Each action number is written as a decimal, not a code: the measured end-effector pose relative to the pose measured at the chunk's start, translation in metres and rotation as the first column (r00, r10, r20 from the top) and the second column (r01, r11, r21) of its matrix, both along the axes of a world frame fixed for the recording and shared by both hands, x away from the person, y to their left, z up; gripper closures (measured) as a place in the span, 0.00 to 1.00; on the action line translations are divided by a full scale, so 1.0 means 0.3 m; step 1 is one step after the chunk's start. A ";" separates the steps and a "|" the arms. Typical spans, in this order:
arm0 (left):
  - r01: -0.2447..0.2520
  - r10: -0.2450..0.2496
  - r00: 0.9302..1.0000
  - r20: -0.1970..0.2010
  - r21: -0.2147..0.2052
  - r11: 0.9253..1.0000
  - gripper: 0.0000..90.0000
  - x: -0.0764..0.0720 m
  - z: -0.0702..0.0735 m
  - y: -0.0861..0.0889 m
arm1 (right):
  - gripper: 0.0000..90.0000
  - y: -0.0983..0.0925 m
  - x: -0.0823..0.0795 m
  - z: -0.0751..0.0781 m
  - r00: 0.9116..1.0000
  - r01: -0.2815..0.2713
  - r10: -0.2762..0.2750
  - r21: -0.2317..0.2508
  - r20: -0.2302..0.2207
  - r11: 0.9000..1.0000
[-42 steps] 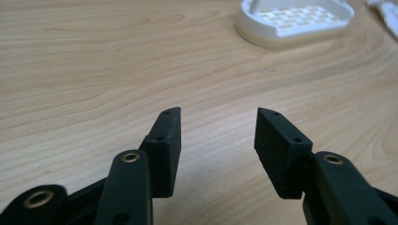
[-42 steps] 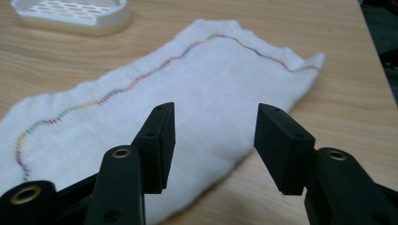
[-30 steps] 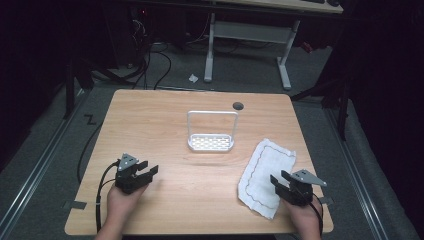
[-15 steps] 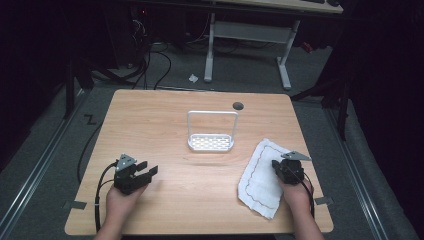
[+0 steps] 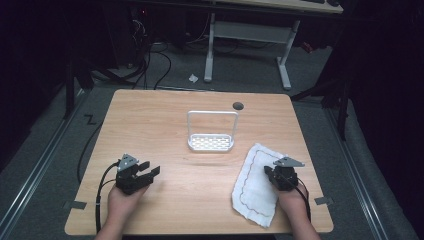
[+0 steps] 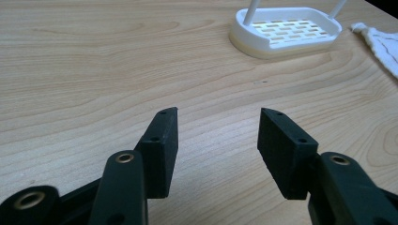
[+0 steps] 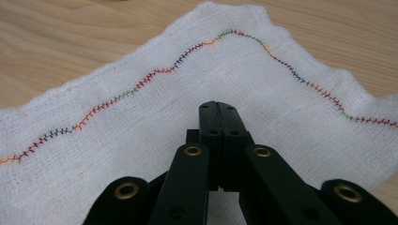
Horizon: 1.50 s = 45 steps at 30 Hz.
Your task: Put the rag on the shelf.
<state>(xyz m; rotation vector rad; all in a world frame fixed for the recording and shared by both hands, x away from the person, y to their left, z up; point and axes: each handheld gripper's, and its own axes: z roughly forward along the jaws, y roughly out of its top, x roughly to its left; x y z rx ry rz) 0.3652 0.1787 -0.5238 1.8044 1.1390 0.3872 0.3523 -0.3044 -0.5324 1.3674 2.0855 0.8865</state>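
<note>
A white cloth [image 5: 252,195] with a wavy, many-coloured stitched line lies flat at the table's right front. My right gripper [image 5: 269,172] rests over its right part, jaws shut tight together. In the right gripper view the closed tips [image 7: 219,106] point across the cloth [image 7: 117,136], and no fold shows between them. My left gripper [image 5: 152,172] hovers at the table's left front, open with nothing between the jaws [image 6: 218,117]. A white slotted dish with a tall wire handle [image 5: 212,142] stands mid-table, and the left gripper view has it [image 6: 286,33] ahead to the right.
The wooden table [image 5: 165,115] has a small dark round hole [image 5: 238,105] near its far edge. A corner of the cloth [image 6: 380,40] shows at the right in the left gripper view. Cables and desk legs stand on the floor beyond.
My right gripper has moved forward and left onto the cloth, and its jaws have gone from open to shut. The left gripper has stayed where it was.
</note>
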 end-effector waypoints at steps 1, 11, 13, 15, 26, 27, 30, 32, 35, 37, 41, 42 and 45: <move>0.004 -0.004 1.000 0.002 -0.002 1.000 0.54 -0.002 0.001 -0.002 | 1.00 0.013 -0.009 0.000 1.000 -0.015 0.015 -0.003 -0.001 1.000; 0.028 -0.028 1.000 0.004 0.009 1.000 0.54 -0.010 0.000 -0.021 | 1.00 0.173 -0.055 0.002 0.987 -0.163 0.163 -0.025 -0.011 0.986; 0.033 -0.033 0.999 0.004 0.007 0.999 0.54 -0.011 0.000 -0.025 | 1.00 0.202 -0.061 0.002 0.981 -0.194 0.194 -0.027 -0.011 0.981; 0.039 -0.039 0.999 0.001 0.006 0.999 0.54 -0.014 -0.001 -0.033 | 1.00 0.230 -0.069 0.001 0.976 -0.219 0.219 -0.035 -0.007 0.975; 0.193 -0.194 0.981 0.020 0.045 0.980 0.57 -0.075 0.009 -0.192 | 1.00 0.130 -0.146 0.042 0.986 -0.166 0.167 -0.030 0.023 0.986; 0.200 -0.201 0.979 0.016 0.043 0.979 0.58 -0.077 0.008 -0.199 | 1.00 0.113 -0.151 0.039 0.987 -0.159 0.159 -0.026 0.014 0.987; 0.239 -0.239 0.971 -0.014 -0.013 0.971 0.73 -0.087 0.012 -0.214 | 1.00 0.091 -0.165 0.018 0.988 -0.151 0.151 -0.006 -0.020 0.989; 0.269 -0.274 0.960 -0.053 -0.085 0.959 0.82 -0.096 0.015 -0.251 | 1.00 0.095 -0.169 0.006 0.986 -0.165 0.165 -0.012 -0.032 0.986; 0.344 -0.350 0.935 -0.058 -0.094 0.934 0.89 -0.119 0.015 -0.358 | 1.00 0.103 -0.167 0.006 0.986 -0.166 0.166 -0.020 -0.030 0.986; 0.381 -0.385 0.921 -0.057 -0.065 0.922 0.92 -0.118 0.011 -0.442 | 1.00 0.105 -0.166 0.005 0.986 -0.166 0.166 -0.022 -0.031 0.986; 0.397 -0.398 0.916 -0.055 -0.022 0.918 0.97 -0.088 -0.003 -0.582 | 1.00 0.104 -0.166 0.005 0.986 -0.160 0.160 -0.009 -0.037 0.987; 0.408 -0.408 0.911 -0.064 -0.010 0.913 0.97 -0.082 -0.010 -0.610 | 1.00 0.104 -0.166 0.005 0.986 -0.161 0.161 -0.013 -0.035 0.987; 0.420 -0.414 0.906 -0.083 0.072 0.905 0.98 -0.073 -0.034 -0.669 | 1.00 0.106 -0.168 0.003 0.986 -0.164 0.164 -0.018 -0.030 0.986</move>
